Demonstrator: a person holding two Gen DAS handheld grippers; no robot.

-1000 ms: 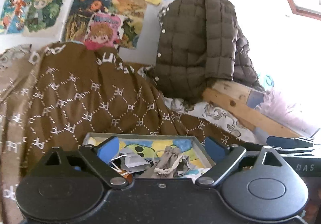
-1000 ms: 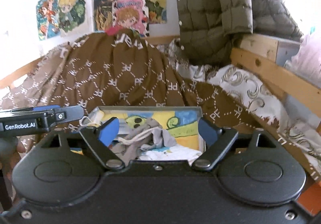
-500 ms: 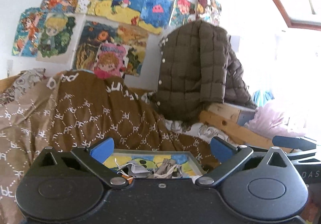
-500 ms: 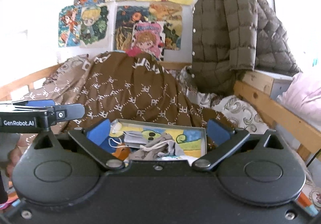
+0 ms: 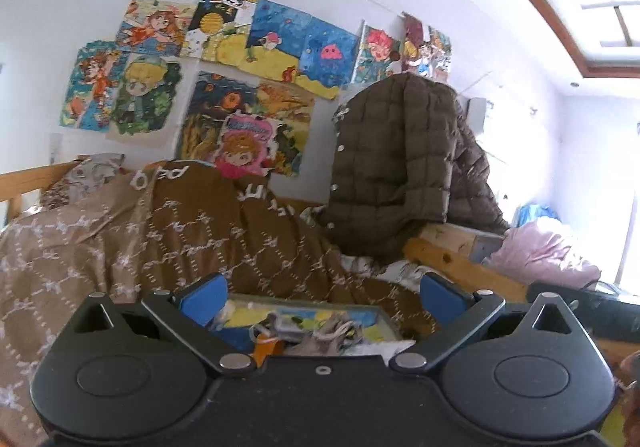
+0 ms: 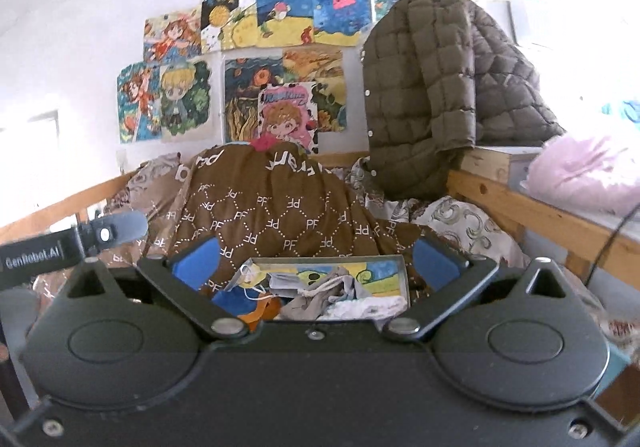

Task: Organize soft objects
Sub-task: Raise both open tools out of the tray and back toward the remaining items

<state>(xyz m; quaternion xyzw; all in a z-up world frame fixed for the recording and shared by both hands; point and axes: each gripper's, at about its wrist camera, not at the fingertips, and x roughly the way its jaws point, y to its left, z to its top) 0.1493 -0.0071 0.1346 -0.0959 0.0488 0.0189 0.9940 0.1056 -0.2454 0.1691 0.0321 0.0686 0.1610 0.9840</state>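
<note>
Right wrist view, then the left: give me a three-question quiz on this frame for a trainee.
1. True or false: the right gripper is open and holds nothing.
2. What hangs over the wooden bed frame at the right? A) a quilted jacket B) a towel C) a backpack
3. Fill in: the grey drawstring pouch lies in the shallow ____ in front of the brown blanket.

Key:
1. True; the left gripper is open and empty as well.
2. A, the quilted jacket.
3. Box, the one with the colourful painted inside.
</note>
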